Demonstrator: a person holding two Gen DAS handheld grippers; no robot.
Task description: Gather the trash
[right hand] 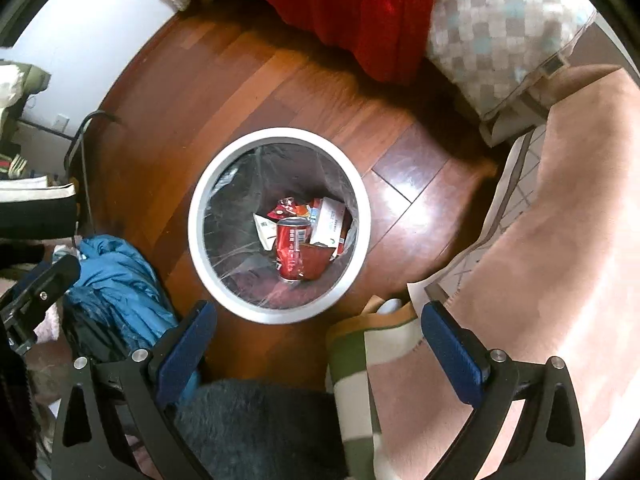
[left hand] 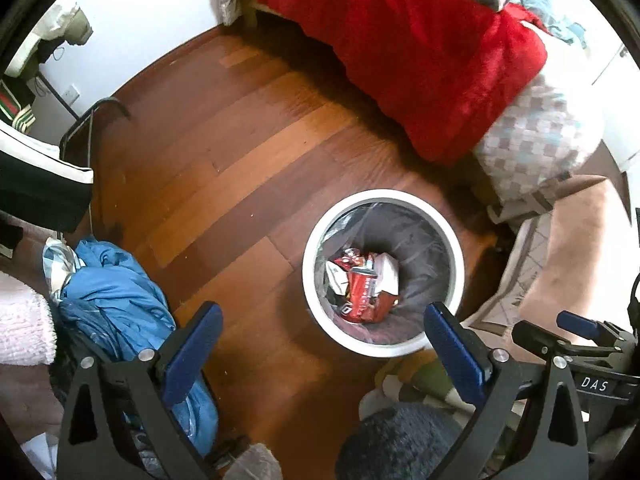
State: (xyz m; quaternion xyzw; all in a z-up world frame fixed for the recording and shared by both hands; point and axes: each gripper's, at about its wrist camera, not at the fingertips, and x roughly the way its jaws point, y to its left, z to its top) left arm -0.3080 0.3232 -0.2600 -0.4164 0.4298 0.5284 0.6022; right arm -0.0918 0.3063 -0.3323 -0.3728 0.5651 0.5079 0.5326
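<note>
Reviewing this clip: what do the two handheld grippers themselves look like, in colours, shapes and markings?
Both match: the left gripper and the right gripper have black angular frames with triangular cut-outs and silver round pivot bolts. Their fingers carry flat, textured blue pads. Seen from the left wrist, the right gripper's body shows white letters "DAS". No sleeves or cables show.

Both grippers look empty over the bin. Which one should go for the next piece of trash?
Either, marginally the right. Both the left gripper and right gripper hang open and empty above the white trash bin, where the red can already lies. No loose trash shows on the wooden floor.
</note>
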